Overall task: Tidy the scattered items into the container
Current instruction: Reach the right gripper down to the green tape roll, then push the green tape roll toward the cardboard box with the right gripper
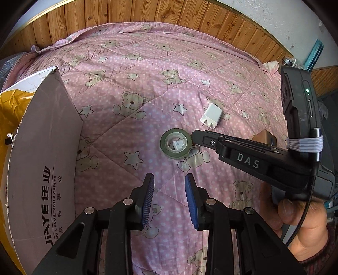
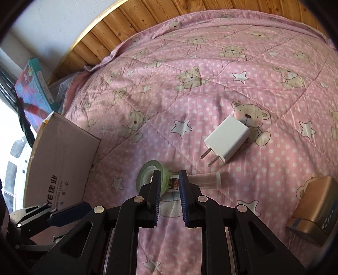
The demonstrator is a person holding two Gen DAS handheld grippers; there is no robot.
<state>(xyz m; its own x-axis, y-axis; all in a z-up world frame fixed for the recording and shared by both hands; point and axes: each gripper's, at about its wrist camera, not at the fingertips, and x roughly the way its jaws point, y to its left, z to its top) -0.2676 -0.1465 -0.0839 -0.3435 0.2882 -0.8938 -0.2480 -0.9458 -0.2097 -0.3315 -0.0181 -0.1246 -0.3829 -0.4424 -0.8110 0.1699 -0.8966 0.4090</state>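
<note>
A green tape roll (image 1: pixel 176 143) (image 2: pixel 145 172) lies flat on the pink bear quilt (image 1: pixel 147 84). My right gripper (image 2: pixel 169 176) is open, and its jaws straddle the roll's right rim. A small dark-red item (image 2: pixel 174 183) sits between them; I cannot tell what it is. In the left wrist view the right gripper (image 1: pixel 193 135) comes in from the right and its tip meets the roll. A clear tube (image 2: pixel 206 178) lies just right of the roll. A white plug charger (image 1: pixel 212 114) (image 2: pixel 228 139) rests beyond. My left gripper (image 1: pixel 169 184) is open and empty, hovering short of the roll.
A cardboard box (image 1: pixel 42 158) (image 2: pixel 63 160) stands at the left edge of the bed. A brown box (image 1: pixel 264 135) (image 2: pixel 314 201) lies to the right. A person's hand (image 1: pixel 300 220) holds the right gripper. Wood panelling (image 1: pixel 169 12) backs the bed. A picture book (image 2: pixel 31 88) leans at the far left.
</note>
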